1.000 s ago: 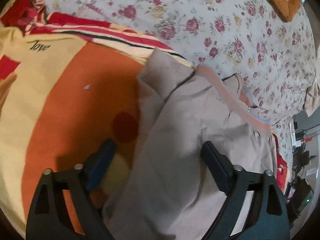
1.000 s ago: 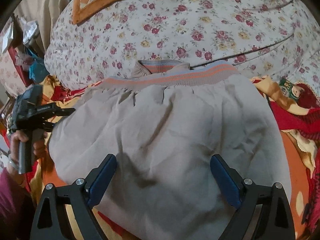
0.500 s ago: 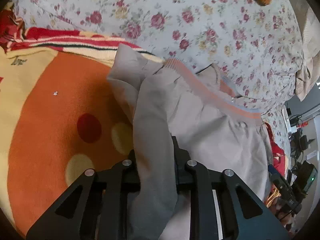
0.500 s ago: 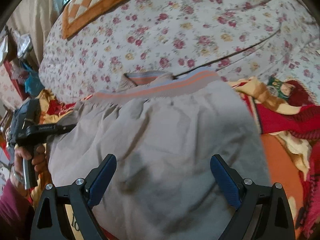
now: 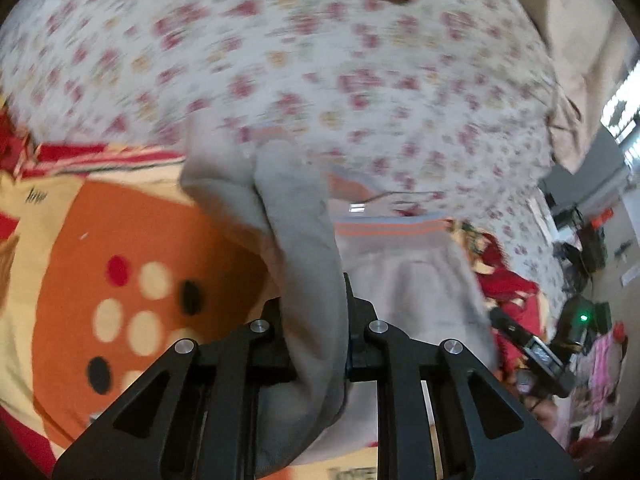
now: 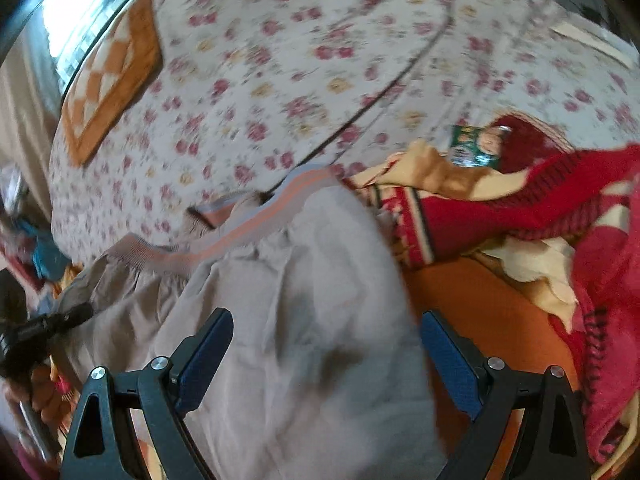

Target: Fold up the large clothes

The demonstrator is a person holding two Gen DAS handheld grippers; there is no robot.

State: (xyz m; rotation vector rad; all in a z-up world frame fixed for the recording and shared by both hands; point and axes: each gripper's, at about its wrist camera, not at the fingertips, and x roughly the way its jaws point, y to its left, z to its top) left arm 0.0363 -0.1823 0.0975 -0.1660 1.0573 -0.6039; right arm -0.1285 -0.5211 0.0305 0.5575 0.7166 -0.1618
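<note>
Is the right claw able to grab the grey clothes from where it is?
Probably yes. The right claw is open just over the grey clothes, with nothing between them. The left claw already pinches another fold.

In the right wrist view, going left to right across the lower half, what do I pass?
The other tongs at the far left edge → the grey garment lying between the open right tongs → the orange blanket → the red knit fabric at the right edge.
</note>
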